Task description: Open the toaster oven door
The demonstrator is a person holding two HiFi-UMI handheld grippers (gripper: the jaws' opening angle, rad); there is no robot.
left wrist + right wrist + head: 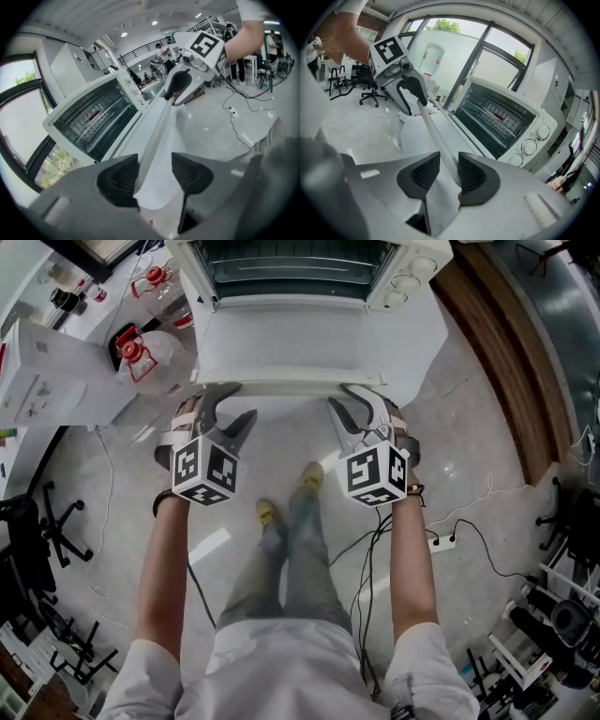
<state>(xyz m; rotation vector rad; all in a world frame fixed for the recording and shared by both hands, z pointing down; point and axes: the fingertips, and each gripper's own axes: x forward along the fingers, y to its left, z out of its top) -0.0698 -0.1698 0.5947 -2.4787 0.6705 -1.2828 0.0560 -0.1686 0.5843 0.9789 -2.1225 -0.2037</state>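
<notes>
The white toaster oven [300, 268] stands at the top of the head view with its door [319, 343] folded down flat toward me, the racks inside showing. The door's pale handle bar [286, 388] runs along its near edge. My left gripper [230, 409] is at the bar's left end. In the left gripper view the handle [157, 131] lies between the jaws of the left gripper [154, 176], against one pad and clear of the other. My right gripper [356, 407] is at the right end, where the handle [433, 131] passes through the narrow gap of the right gripper [449, 174] unpressed.
Clear bottles with red caps [141, 352] and a white box [47, 371] stand left of the oven. Three knobs [529, 145] sit on the oven's right face. Cables and a power strip [441, 540] lie on the floor at the right, office chairs [37, 521] at the left.
</notes>
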